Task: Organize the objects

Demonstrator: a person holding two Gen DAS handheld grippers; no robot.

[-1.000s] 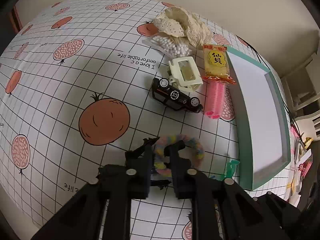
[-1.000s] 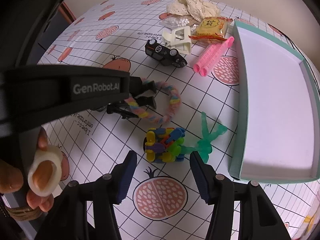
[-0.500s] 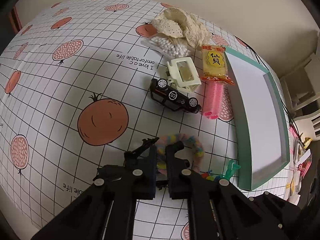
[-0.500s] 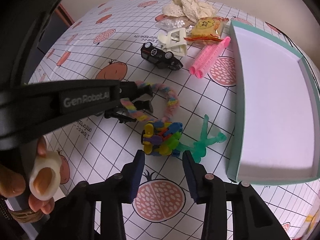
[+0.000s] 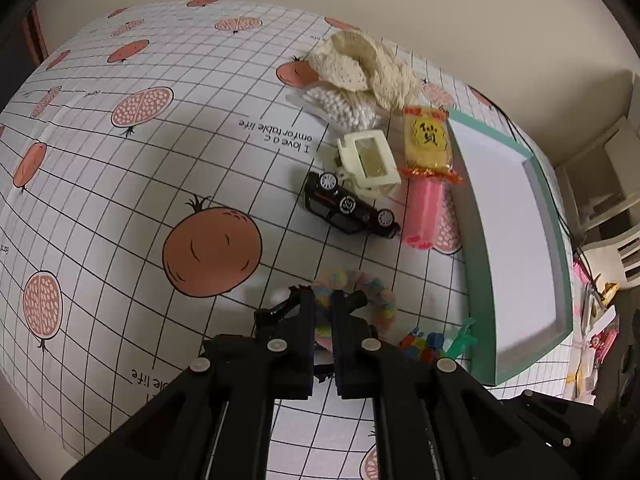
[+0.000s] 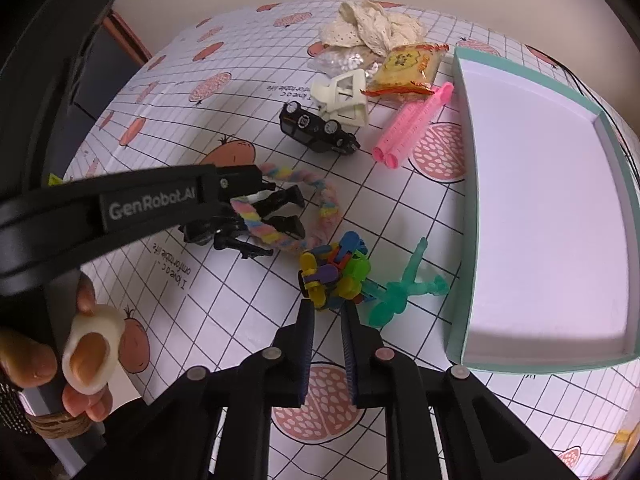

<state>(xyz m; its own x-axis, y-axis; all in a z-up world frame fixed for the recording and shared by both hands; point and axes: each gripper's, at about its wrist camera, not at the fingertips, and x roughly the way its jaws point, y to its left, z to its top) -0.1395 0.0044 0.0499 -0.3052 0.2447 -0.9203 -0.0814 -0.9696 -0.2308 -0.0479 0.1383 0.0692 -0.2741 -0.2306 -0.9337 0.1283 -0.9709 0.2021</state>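
the left gripper (image 5: 323, 300) has its fingers (image 5: 305, 312) pinched nearly together on the pastel fuzzy ring (image 5: 376, 292), the twisted pink, yellow and blue loop lying at lower centre of the left wrist view; in the right wrist view the same grip shows at centre left, on the ring's near-left side (image 6: 256, 220). under the ring lies a black toy figure (image 6: 248, 236), its legs showing inside the loop

the right gripper (image 6: 326, 306) has just been closing and its fingers (image 6: 306, 320) now stand a narrow gap apart, with the near edge of the multicoloured clip bundle (image 6: 334, 274) between their tips; whether the pads actually press on it cannot be told. just right of the bundle, touching it, lies a translucent green toy figure (image 6: 404, 288)

further up the counter (image 5: 120, 200), covered by a grid cloth with pomegranate prints, a black toy car (image 5: 348, 210) lies on its side, with a cream plastic clip (image 5: 370, 160) just above it and a pink hair roller (image 5: 424, 212) to its right. above these are a yellow snack packet (image 5: 426, 140), a bag of white beads (image 5: 344, 106) and a cream lace cloth (image 5: 360, 66)

the teal box lid (image 5: 480, 248), white inside, sits along the right side of both frames

at lower left of the right wrist view a hand (image 6: 60, 364) holds the left gripper's handle
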